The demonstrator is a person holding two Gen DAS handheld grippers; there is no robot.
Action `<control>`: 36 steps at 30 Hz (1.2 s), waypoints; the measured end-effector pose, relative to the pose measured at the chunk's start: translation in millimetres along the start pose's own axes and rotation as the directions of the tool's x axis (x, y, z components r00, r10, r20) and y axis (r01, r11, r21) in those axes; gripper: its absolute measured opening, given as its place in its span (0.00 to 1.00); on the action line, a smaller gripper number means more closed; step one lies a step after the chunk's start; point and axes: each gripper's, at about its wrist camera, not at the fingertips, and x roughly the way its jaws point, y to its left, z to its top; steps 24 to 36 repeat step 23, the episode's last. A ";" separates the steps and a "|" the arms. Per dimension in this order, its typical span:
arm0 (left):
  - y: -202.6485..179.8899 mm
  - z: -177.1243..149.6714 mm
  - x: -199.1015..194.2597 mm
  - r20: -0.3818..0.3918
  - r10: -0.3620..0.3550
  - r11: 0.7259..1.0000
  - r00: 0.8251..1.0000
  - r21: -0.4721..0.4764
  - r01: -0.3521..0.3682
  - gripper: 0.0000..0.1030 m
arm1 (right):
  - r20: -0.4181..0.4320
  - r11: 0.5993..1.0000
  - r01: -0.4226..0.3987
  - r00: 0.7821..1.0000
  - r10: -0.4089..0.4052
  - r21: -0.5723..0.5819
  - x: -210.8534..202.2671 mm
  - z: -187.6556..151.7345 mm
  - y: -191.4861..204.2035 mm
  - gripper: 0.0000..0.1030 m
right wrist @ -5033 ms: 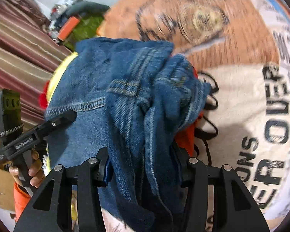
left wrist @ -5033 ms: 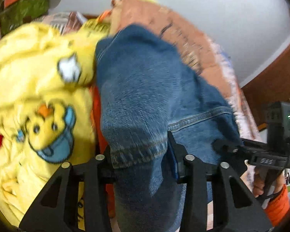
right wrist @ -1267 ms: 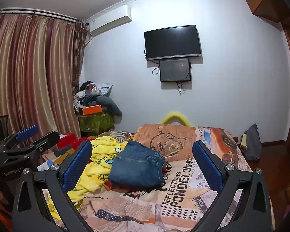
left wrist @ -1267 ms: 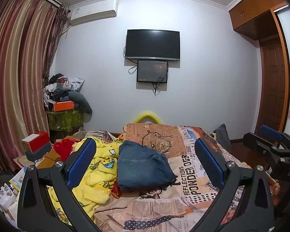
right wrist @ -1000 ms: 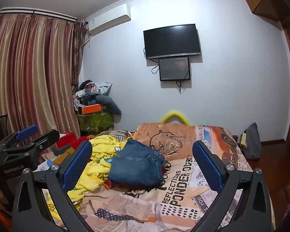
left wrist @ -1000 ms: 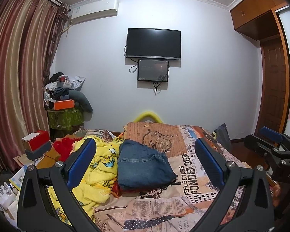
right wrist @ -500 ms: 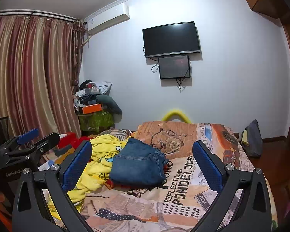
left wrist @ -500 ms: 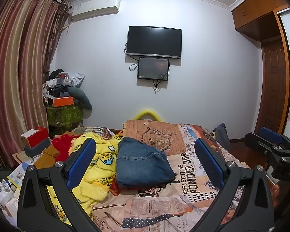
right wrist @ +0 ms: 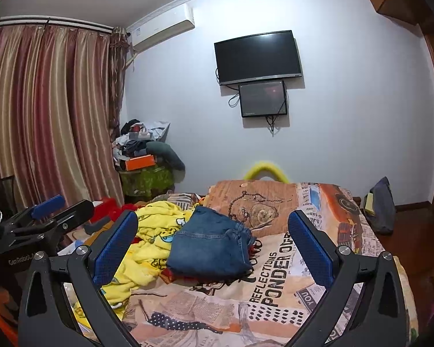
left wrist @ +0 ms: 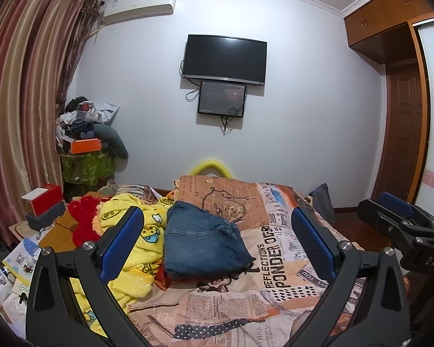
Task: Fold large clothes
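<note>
Folded blue jeans lie on the bed, on top of a red-orange garment; they also show in the right wrist view. A crumpled yellow cartoon-print garment lies to their left, also in the right wrist view. My left gripper is open and empty, held back from the bed. My right gripper is open and empty, also well short of the jeans. The right gripper shows at the right edge of the left wrist view. The left gripper shows at the left of the right wrist view.
The bed has a newspaper-print cover. A red plush item and boxes sit left of the bed. A cluttered stand is by the striped curtain. A TV hangs on the far wall. A wooden door is at right.
Five seconds ago both grippers were shut on the jeans. They have let go, opened and pulled back; the jeans now lie folded. Over the last second the views only drifted slightly.
</note>
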 end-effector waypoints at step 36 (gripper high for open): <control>-3.3 -3.5 2.4 -0.008 -0.042 0.999 0.999 0.012 0.042 0.99 | -0.004 1.000 0.004 1.000 -0.004 0.001 2.3 -0.4 1.8 1.00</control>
